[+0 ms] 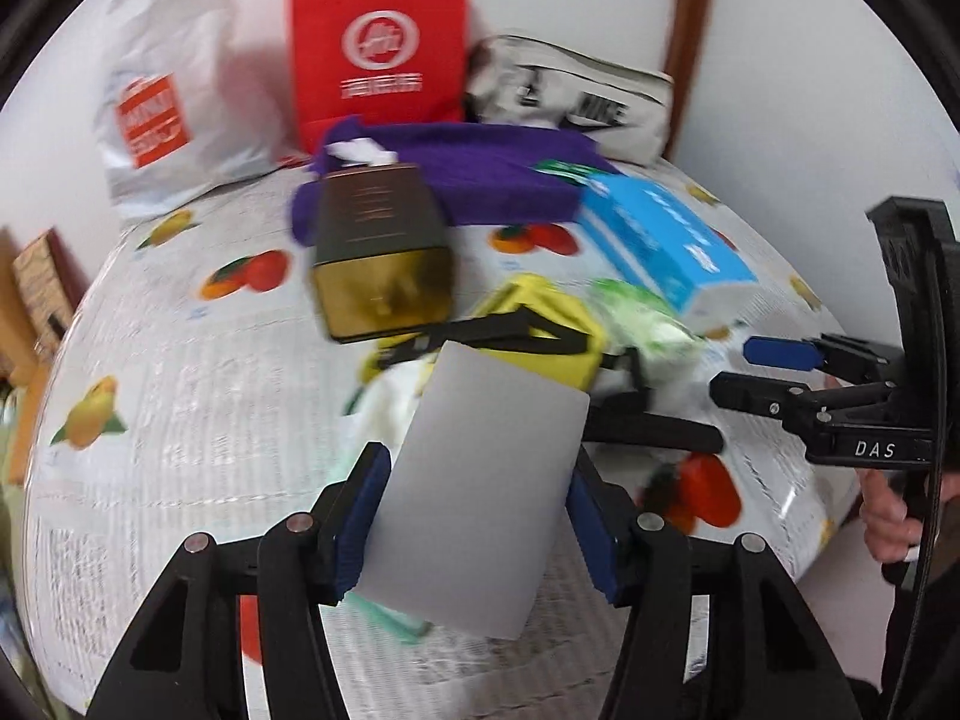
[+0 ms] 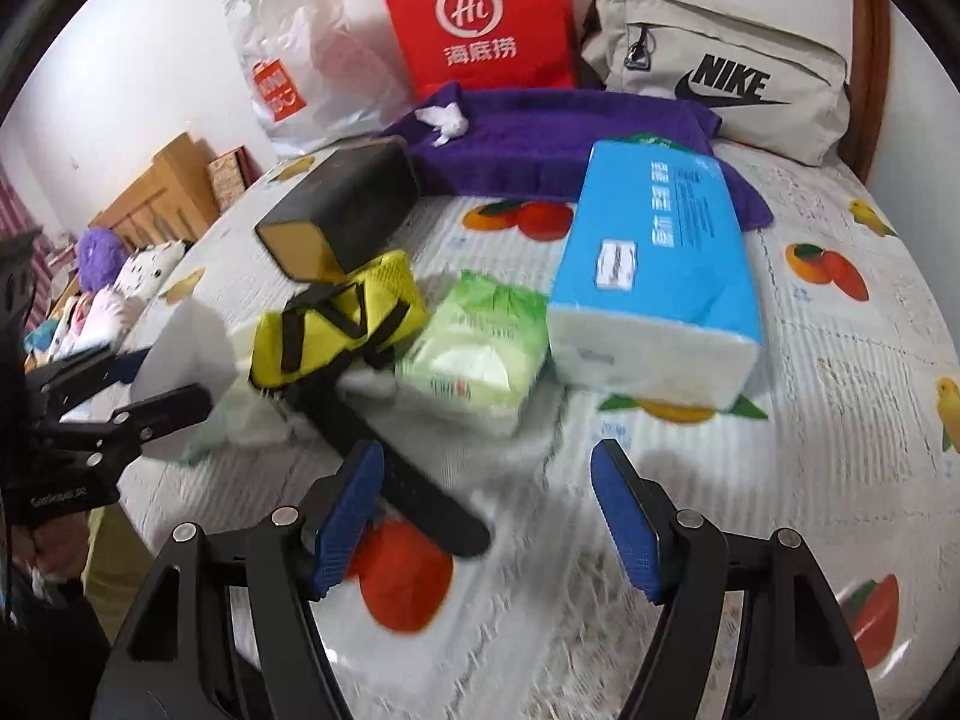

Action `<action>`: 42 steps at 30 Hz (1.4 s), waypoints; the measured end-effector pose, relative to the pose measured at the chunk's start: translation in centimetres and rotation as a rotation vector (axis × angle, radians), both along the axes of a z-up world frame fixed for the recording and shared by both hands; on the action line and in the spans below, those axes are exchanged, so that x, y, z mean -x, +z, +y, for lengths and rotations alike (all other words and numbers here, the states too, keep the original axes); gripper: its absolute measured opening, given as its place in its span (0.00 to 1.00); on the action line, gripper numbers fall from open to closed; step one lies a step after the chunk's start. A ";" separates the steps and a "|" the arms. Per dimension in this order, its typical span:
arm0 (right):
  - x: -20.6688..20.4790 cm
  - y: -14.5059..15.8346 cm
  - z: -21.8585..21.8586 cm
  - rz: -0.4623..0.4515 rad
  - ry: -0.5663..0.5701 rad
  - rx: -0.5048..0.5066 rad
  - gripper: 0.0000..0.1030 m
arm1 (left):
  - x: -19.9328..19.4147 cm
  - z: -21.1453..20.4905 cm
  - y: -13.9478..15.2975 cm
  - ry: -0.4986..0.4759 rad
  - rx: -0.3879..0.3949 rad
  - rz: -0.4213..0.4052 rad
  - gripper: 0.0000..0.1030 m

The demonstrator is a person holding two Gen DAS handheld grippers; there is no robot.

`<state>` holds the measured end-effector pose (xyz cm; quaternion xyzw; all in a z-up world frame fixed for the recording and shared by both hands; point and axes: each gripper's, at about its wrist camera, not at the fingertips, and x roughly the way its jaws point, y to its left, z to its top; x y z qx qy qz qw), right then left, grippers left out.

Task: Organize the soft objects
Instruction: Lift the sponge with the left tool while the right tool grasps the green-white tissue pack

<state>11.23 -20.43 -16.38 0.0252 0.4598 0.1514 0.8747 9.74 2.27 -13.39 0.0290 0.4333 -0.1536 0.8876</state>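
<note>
The left tool has its blue pads closed against the edges of a pale grey pack, lifted above the fruit-print bed. The right tool stands wide open and empty over the black strap of the yellow pouch. Beyond lie the green tissue pack and blue tissue pack. The grey pack hangs tilted, so it could slip, or the right tool could snag the strap.
</note>
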 end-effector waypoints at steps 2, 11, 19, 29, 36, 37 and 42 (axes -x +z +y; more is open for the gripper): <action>-0.7 0.0 0.4 -0.006 -0.036 -0.016 0.69 | -0.3 1.2 -0.3 0.027 0.016 0.010 0.55; -2.9 -1.2 1.9 0.043 -0.127 -0.036 0.69 | -0.8 4.3 -1.3 0.084 0.085 0.043 0.56; -4.1 -2.3 2.8 0.065 -0.168 0.016 0.69 | -0.9 5.1 -1.9 0.082 0.113 0.054 0.56; -4.8 -2.6 3.1 0.060 -0.232 0.013 0.70 | -0.8 5.3 -2.3 0.071 0.133 0.065 0.56; -4.5 -2.7 3.5 0.048 -0.237 0.030 0.52 | -0.5 5.3 -2.2 0.073 0.130 0.064 0.56; -4.5 -2.5 3.5 0.045 -0.228 0.033 0.51 | -0.4 5.3 -2.1 0.073 0.130 0.061 0.56; -3.2 -1.2 3.4 0.035 -0.180 -0.024 0.51 | 0.0 5.5 -1.5 0.091 0.134 0.050 0.56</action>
